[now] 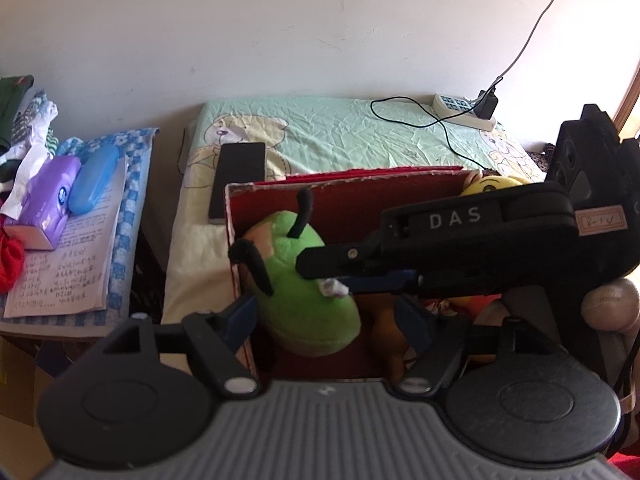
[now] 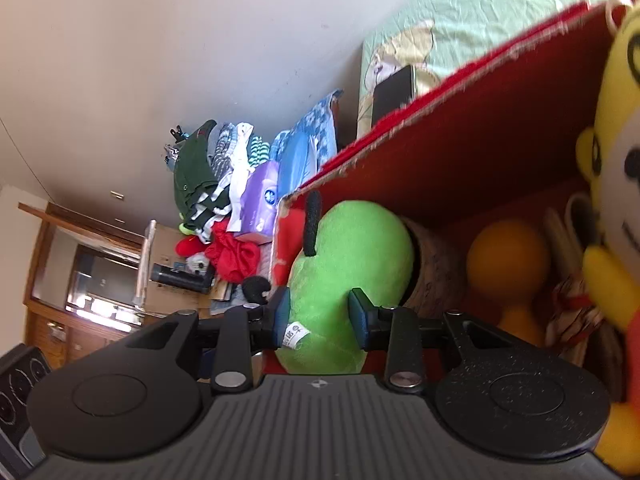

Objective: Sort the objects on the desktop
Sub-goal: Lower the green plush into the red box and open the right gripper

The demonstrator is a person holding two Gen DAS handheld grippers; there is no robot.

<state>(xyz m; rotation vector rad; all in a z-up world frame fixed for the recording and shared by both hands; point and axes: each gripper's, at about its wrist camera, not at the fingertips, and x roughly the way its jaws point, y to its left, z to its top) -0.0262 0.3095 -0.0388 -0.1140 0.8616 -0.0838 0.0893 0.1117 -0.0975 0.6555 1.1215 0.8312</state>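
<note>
A green plush toy (image 1: 308, 300) with black antennae lies at the left end of a red cardboard box (image 1: 360, 196). My right gripper (image 1: 336, 276) reaches in from the right and is shut on the toy's side near its white tag. In the right wrist view the toy (image 2: 352, 264) fills the gap between the blue pads (image 2: 282, 312) of the right gripper (image 2: 320, 314). My left gripper (image 1: 326, 316) hovers open over the box, with one finger over the box's left wall and the toy below the gap. A yellow plush (image 2: 616, 200) sits at the right end of the box.
The box also holds an orange toy (image 2: 508, 264) and a cork-like cylinder (image 2: 436, 276). A black phone (image 1: 240, 176) and a power strip (image 1: 464, 110) lie on the green sheet behind. On the left stand are a notebook (image 1: 64, 272), a purple tissue pack (image 1: 48, 196) and a blue case (image 1: 94, 182).
</note>
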